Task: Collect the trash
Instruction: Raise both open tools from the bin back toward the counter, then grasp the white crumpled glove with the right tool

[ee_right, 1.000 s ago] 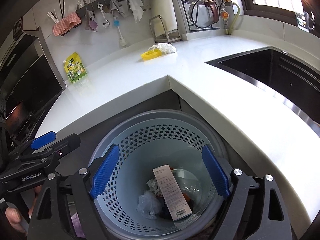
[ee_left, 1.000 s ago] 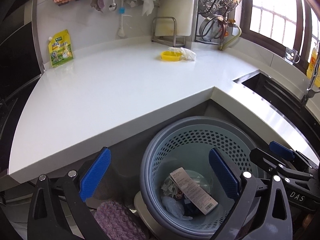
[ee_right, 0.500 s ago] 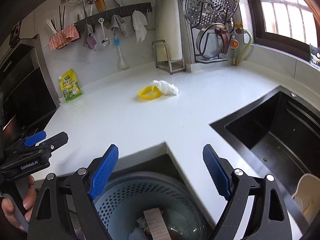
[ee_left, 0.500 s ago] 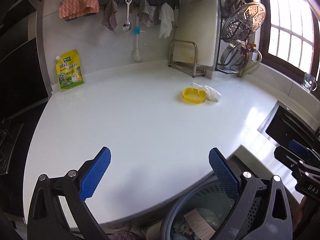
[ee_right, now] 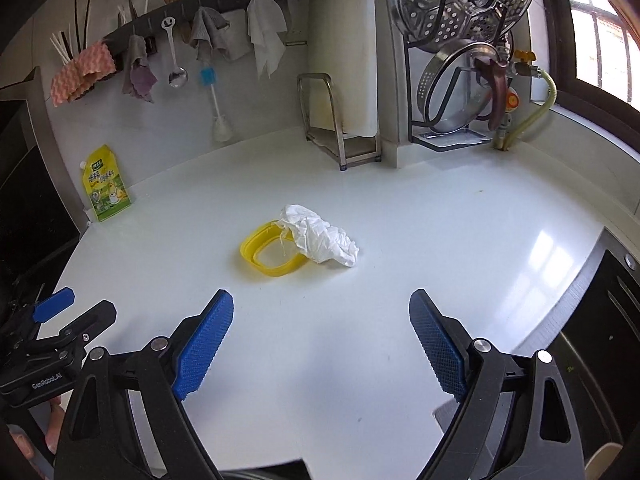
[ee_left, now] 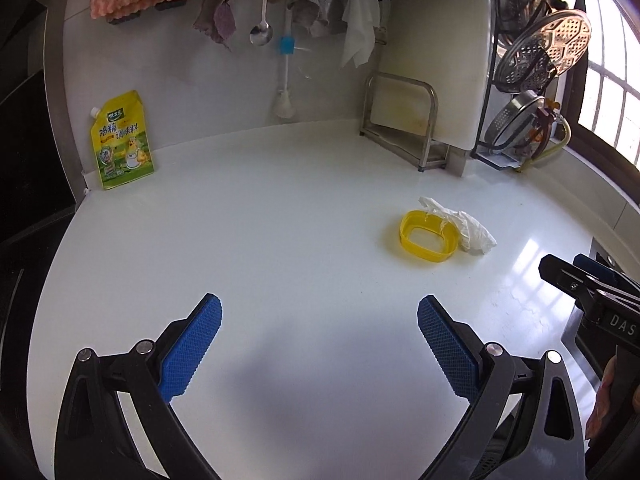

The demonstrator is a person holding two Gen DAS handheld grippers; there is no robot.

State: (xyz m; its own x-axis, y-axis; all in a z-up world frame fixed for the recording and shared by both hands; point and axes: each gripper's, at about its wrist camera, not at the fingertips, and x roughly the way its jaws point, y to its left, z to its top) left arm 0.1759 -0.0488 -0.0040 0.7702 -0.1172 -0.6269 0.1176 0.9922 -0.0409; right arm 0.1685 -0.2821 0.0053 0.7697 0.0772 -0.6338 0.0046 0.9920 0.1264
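Observation:
A yellow plastic ring point(ee_left: 427, 240) point(ee_right: 272, 254) lies on the white countertop point(ee_left: 280, 240), with a crumpled white tissue point(ee_left: 466, 227) point(ee_right: 320, 238) draped over its far right side. My left gripper point(ee_left: 320, 344) hovers open over the counter, nothing between its blue pads; the ring sits ahead and to the right. Over the counter's front part my right gripper point(ee_right: 320, 340) is open too, and the ring and tissue lie straight ahead of it. Each gripper shows at the edge of the other's view.
A yellow seasoning pouch point(ee_left: 120, 142) leans on the back wall at left. A cutting board in a metal stand point(ee_left: 420, 120), a rack of steamer pans point(ee_right: 460, 60) and hanging cloths and utensils point(ee_left: 264, 12) line the back. A dark sink point(ee_right: 608, 320) lies right.
Both grippers rose from over the grey trash basket below the counter edge and moved forward over the countertop. The basket has dropped out of view; ring and tissue are nearer.

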